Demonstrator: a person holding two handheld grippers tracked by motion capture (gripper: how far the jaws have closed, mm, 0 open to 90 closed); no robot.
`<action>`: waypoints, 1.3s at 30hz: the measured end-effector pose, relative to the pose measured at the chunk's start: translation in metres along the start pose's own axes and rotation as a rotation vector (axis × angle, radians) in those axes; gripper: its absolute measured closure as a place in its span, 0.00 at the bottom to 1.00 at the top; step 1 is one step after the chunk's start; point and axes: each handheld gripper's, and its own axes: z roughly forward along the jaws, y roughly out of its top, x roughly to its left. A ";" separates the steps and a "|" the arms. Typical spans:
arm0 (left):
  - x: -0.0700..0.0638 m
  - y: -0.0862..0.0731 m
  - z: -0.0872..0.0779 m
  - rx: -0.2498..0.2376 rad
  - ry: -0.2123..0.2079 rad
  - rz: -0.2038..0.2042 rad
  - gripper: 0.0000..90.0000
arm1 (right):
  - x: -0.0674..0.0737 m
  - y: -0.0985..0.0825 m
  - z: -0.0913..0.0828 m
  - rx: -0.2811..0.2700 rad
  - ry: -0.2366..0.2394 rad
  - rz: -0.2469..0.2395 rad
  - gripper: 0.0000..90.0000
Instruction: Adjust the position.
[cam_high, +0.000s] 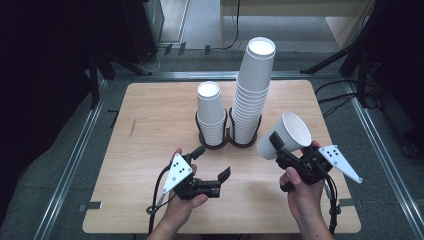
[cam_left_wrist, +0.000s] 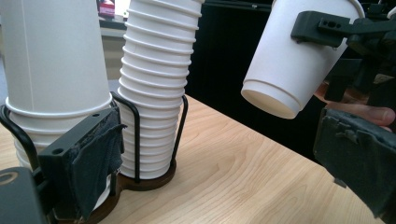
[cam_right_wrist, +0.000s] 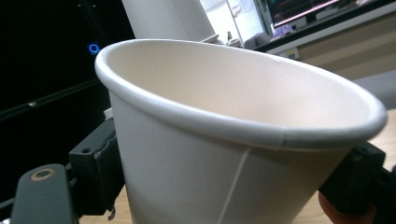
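the right gripper (cam_high: 276, 142) is clamped on a single paper cup (cam_high: 286, 134), held tilted above the right side of the table (cam_high: 150, 150), near the tall stack (cam_high: 252, 95). the left gripper (cam_high: 212, 162) has its jaws apart and holds nothing. to do this well, turn the cup upright first, then lower it straight onto a stack, and loosen the grip only when it sits

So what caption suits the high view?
Right claw holds a tilted paper cup beside two cup stacks; left claw open.

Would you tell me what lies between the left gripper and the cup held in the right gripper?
Only bare wooden table separates the open left gripper from the cup, as the high view shows.
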 end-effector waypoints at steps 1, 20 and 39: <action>0.000 0.000 0.000 0.001 0.001 -0.001 0.02 | 0.000 -0.001 0.000 -0.008 -0.006 -0.018 0.17; 0.012 0.005 -0.003 0.030 0.057 -0.036 0.02 | -0.014 -0.016 0.014 -0.047 -0.190 -0.386 0.17; 0.025 0.009 -0.008 0.036 0.086 -0.071 0.02 | -0.060 -0.023 0.056 -0.067 -0.264 -0.457 0.17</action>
